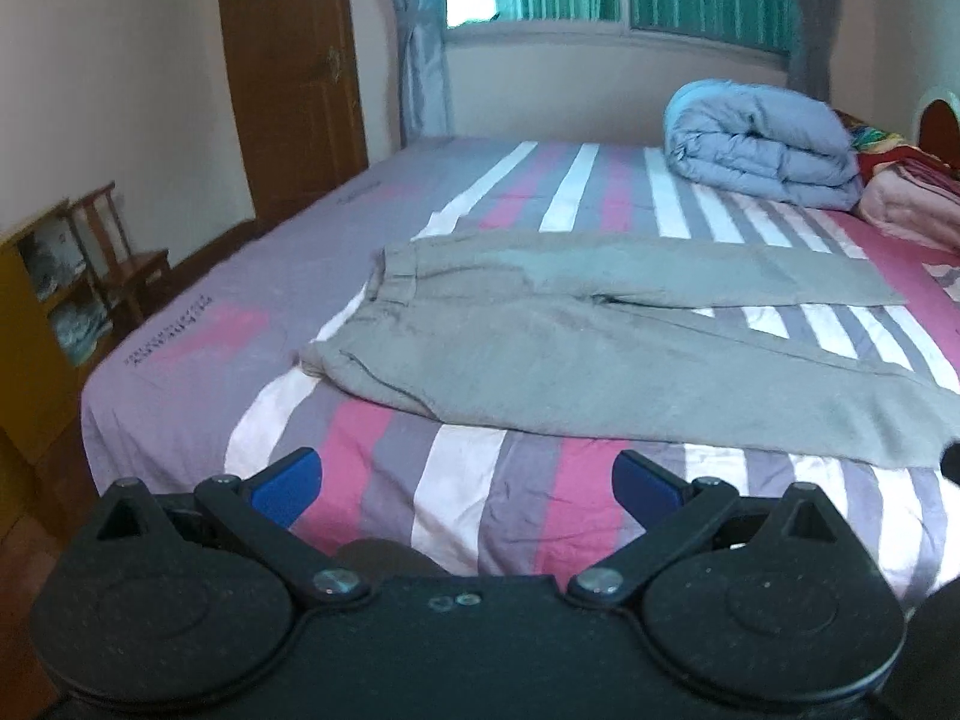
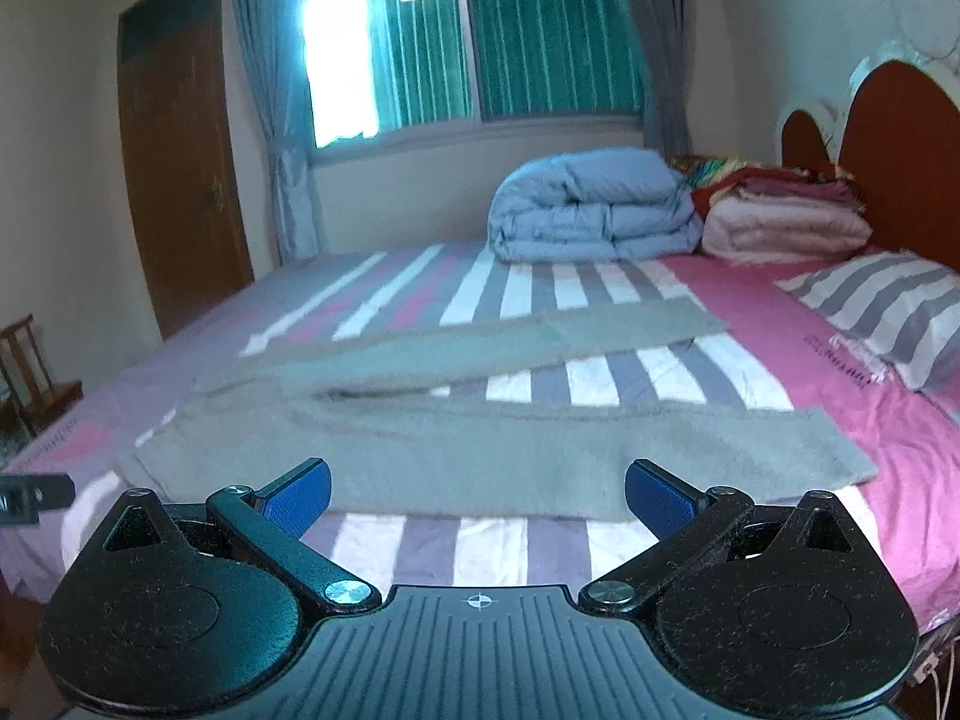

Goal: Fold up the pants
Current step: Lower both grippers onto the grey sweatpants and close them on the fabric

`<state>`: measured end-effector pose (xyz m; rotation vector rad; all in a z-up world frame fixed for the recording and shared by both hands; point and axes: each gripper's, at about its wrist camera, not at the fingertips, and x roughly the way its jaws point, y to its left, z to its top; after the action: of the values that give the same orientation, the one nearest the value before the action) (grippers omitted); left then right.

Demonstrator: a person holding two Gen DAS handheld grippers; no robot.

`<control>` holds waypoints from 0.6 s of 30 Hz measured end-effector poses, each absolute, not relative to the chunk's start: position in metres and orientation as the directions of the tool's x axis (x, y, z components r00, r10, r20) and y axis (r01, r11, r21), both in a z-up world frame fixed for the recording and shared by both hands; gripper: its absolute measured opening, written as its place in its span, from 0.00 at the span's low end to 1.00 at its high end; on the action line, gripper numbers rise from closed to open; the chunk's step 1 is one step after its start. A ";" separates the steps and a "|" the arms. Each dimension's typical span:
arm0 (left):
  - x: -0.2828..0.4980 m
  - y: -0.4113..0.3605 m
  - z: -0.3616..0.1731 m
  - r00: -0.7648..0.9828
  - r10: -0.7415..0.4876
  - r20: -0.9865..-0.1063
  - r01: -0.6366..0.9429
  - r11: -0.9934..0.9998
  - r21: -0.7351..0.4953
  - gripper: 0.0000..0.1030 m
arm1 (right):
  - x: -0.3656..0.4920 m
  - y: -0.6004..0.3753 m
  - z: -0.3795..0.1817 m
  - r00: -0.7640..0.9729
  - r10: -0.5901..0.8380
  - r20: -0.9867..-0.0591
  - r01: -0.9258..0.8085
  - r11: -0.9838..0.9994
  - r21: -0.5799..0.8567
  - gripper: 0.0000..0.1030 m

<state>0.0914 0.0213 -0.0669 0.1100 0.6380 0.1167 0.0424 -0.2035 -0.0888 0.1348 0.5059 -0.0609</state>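
Grey pants point(image 1: 540, 348) lie spread flat on the striped bed point(image 1: 468, 504), waistband at the left, both legs running right and splayed apart. They also show in the right wrist view point(image 2: 468, 450), the near leg just past my fingers. My left gripper point(image 1: 467, 480) is open and empty, short of the pants near the waist end. My right gripper point(image 2: 477, 495) is open and empty, at the near edge of the near leg. The left gripper's tip point(image 2: 30, 498) shows at the left edge of the right wrist view.
A folded blue quilt point(image 2: 594, 210) and a stack of folded blankets point(image 2: 786, 216) sit at the far side by the headboard point(image 2: 900, 144). A striped pillow point(image 2: 888, 306) lies at the right. A wooden chair point(image 1: 120, 258) and yellow shelf point(image 1: 30, 324) stand left of the bed.
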 end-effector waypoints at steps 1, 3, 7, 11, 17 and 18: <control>0.098 0.021 -0.067 0.798 0.149 -0.585 -0.079 0.987 0.143 0.94 | 0.048 -0.206 -0.094 0.868 -0.018 -0.497 0.090 0.989 0.121 1.00; 0.115 0.018 -0.067 0.790 0.161 -0.592 -0.076 0.983 0.165 0.94 | 0.060 -0.212 -0.099 0.859 -0.006 -0.511 0.086 0.987 0.134 1.00; 0.152 0.022 -0.065 0.771 0.097 -0.630 -0.022 0.992 0.126 0.94 | 0.095 -0.219 -0.097 0.845 -0.009 -0.535 0.090 0.988 0.125 1.00; 0.202 0.032 -0.064 0.744 0.041 -0.667 0.039 0.994 0.104 0.94 | 0.136 -0.219 -0.094 0.848 0.032 -0.529 0.020 0.996 0.092 1.00; 0.277 0.057 -0.065 0.722 0.091 -0.686 0.012 0.990 0.144 0.88 | 0.221 -0.207 -0.093 0.828 0.115 -0.548 -0.146 0.989 -0.014 1.00; 0.287 0.059 -0.066 0.720 0.103 -0.687 0.008 0.988 0.156 0.84 | 0.235 -0.205 -0.094 0.822 0.135 -0.553 -0.172 0.985 -0.015 1.00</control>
<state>0.2871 0.0592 -0.0656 0.1524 0.7664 0.0523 0.2353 -0.2049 -0.0938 -0.0652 0.5830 0.1637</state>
